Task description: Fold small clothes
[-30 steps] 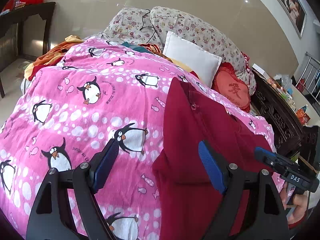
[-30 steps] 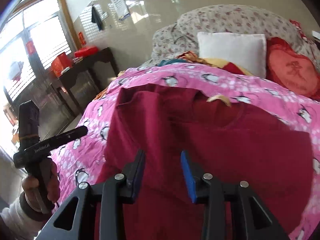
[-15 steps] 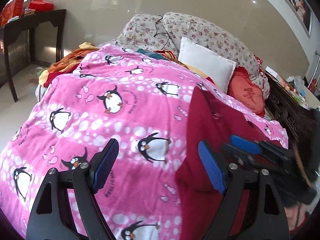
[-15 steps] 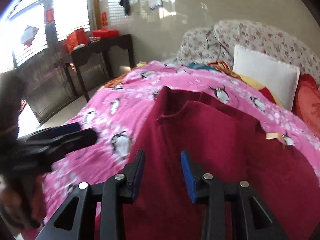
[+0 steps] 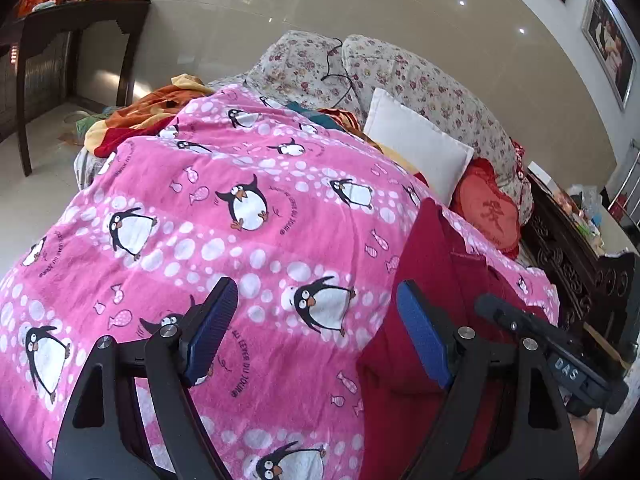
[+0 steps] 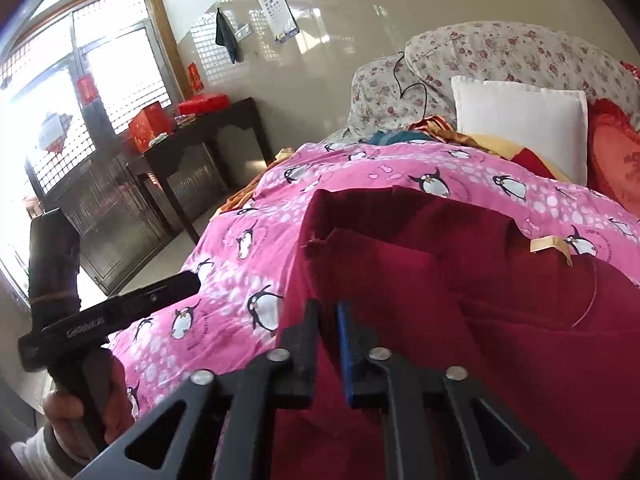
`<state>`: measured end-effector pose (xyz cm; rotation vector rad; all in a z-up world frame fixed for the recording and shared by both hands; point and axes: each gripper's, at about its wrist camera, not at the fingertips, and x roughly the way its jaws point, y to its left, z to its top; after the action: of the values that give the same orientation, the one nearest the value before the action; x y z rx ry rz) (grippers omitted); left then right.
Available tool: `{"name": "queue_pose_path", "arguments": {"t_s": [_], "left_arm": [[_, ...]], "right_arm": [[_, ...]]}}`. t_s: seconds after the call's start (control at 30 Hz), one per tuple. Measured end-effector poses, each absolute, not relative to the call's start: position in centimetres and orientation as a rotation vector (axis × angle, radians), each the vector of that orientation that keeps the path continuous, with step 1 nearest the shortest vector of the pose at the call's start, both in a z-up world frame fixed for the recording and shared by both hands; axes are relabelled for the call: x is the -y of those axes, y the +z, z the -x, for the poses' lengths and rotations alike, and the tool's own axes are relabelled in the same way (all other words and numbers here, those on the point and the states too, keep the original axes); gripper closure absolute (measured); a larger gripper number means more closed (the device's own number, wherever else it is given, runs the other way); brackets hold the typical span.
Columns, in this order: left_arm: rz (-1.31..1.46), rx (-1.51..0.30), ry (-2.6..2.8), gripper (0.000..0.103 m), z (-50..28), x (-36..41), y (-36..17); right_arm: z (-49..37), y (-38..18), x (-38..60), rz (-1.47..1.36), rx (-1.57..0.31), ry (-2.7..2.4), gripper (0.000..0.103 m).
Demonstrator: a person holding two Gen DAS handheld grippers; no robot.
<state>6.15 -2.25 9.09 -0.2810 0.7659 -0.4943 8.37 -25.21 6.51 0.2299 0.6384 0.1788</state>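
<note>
Dark red garment (image 6: 460,280): lies spread on the pink penguin blanket (image 5: 240,208) toward the bed's right edge; your right claw (image 6: 329,344), just closed, pinches its near hem for lifting into a fold, your left claw (image 5: 312,332) hovering wide and empty over blanket beside it.

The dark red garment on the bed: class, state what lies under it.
Under the dark red garment lies the pink penguin blanket, showing around its edges. Whatever the blanket covers cannot be seen. The right tool has closed at the garment's near edge.
</note>
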Motion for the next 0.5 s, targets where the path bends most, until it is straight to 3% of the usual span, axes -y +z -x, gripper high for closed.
{"name": "queue_pose_path", "arguments": {"t_s": [0.27, 0.4, 0.47, 0.5], "left_arm": [[0.326, -0.714, -0.477, 0.021, -5.8, 1.3, 10.2], [0.303, -0.729, -0.482, 0.021, -5.8, 2.2, 10.7], [0.276, -0.740, -0.505, 0.021, -5.5, 3.2, 10.8], [0.257, -0.744, -0.525, 0.021, -5.2, 3.9, 11.0]], "right_arm": [[-7.3, 6.3, 20.5, -0.179, -0.603, 0.324, 0.096], [-9.2, 2.3, 20.1, -0.202, -0.800, 0.330, 0.094], [-8.0, 2.6, 21.7, -0.238, -0.798, 0.336, 0.086], [-6.6, 3.7, 23.1, -0.241, -0.760, 0.314, 0.073]]}}
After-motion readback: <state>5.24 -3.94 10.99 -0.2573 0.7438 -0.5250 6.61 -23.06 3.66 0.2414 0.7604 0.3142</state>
